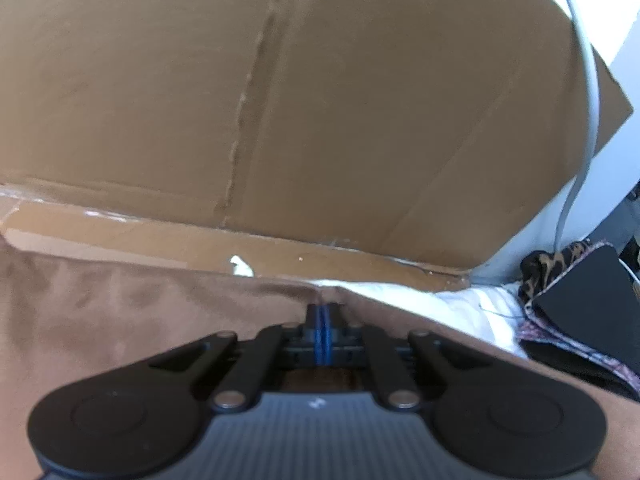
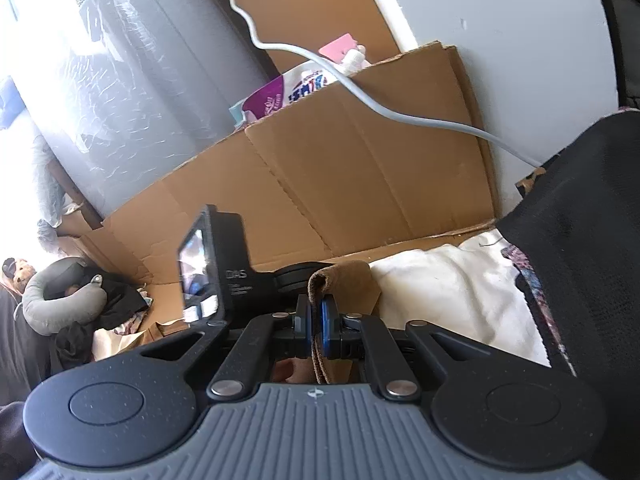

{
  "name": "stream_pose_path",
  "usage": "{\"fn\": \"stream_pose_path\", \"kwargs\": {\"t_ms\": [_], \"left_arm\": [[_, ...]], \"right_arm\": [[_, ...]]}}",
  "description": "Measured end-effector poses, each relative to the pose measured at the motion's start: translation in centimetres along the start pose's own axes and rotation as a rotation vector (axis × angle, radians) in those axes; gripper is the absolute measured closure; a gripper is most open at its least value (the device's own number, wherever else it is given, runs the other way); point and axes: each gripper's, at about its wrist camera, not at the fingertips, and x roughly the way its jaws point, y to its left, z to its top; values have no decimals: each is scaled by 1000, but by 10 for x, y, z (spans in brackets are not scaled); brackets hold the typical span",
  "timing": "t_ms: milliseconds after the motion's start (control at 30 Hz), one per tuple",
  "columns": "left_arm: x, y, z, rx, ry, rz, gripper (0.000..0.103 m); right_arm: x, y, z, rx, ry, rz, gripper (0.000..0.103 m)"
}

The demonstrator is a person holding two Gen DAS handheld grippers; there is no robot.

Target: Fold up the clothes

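A brown suede-like garment (image 1: 132,312) spreads across the lower part of the left wrist view, over a white sheet (image 1: 460,300). My left gripper (image 1: 323,320) is shut on its far edge, blue pads pressed together. In the right wrist view my right gripper (image 2: 317,320) is shut on a folded brown edge of the garment (image 2: 344,280), which sticks up between the blue pads. The left gripper's body with its small screen (image 2: 208,264) shows just left of it, close by. The rest of the garment is hidden under the grippers.
A large flattened cardboard sheet (image 1: 280,100) leans against the wall right behind the garment. A grey cable (image 2: 360,96) hangs across it. Black and patterned fabric (image 2: 580,240) lies at the right. A grey neck pillow (image 2: 60,304) and dark clothes lie at the left.
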Motion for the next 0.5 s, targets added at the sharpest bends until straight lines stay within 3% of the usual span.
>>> {"fn": "stream_pose_path", "kwargs": {"t_ms": [100,400,500], "left_arm": [[-9,5,-1,-15,-8,1,96],[-113,56,-41,-190,-147,95,96],[-136,70,-49,-206,-160,130,96]], "right_arm": [[4,7,0,-14,9,13,100],[29,38,-12,-75,63,48,100],[40,51,-19,-110,85,49,100]]}}
